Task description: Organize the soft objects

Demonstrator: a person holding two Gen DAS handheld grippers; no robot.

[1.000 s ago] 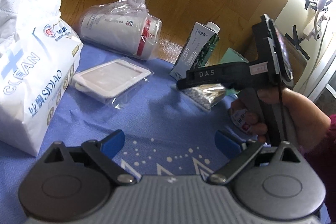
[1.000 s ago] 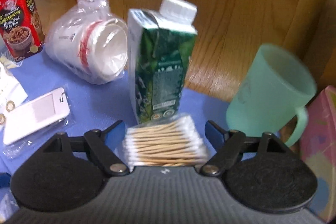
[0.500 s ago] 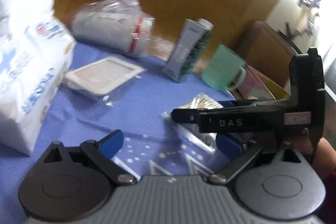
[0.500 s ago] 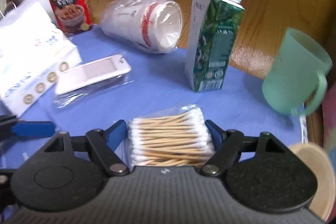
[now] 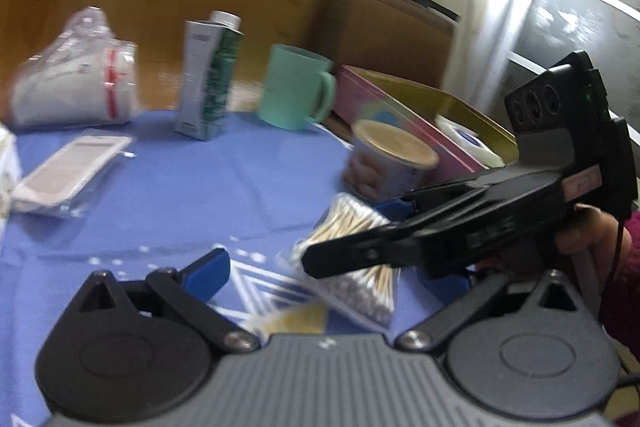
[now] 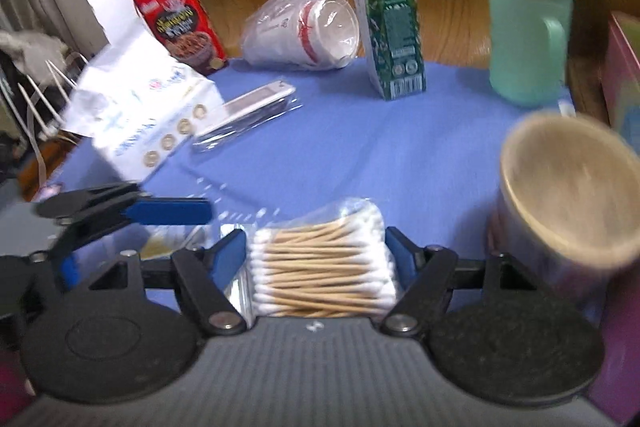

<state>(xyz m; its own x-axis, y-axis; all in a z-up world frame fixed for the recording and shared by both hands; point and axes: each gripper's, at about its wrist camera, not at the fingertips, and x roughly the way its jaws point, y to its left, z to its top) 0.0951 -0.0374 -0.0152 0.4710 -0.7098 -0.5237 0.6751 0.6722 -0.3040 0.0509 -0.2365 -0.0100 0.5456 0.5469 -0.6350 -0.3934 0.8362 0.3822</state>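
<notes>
My right gripper (image 6: 316,251) is shut on a clear bag of cotton swabs (image 6: 320,267) and holds it above the blue cloth (image 6: 360,155). In the left wrist view the same bag (image 5: 352,259) hangs in the right gripper (image 5: 384,227) just ahead of my left gripper (image 5: 324,267), which is open and empty. A white tissue pack (image 6: 140,107) lies at the left. A bagged stack of paper cups (image 6: 308,27) lies on its side at the back.
A green carton (image 6: 394,31) and a mint mug (image 6: 528,39) stand at the back. A round tin (image 6: 568,187) stands at the right, beside a pink open box (image 5: 420,123). A flat white packet (image 6: 252,107) and a red snack box (image 6: 180,23) sit left.
The right gripper has pulled back toward me with the swab bag, away from the carton. The left gripper has turned right, so the mug, tin and pink box now show.
</notes>
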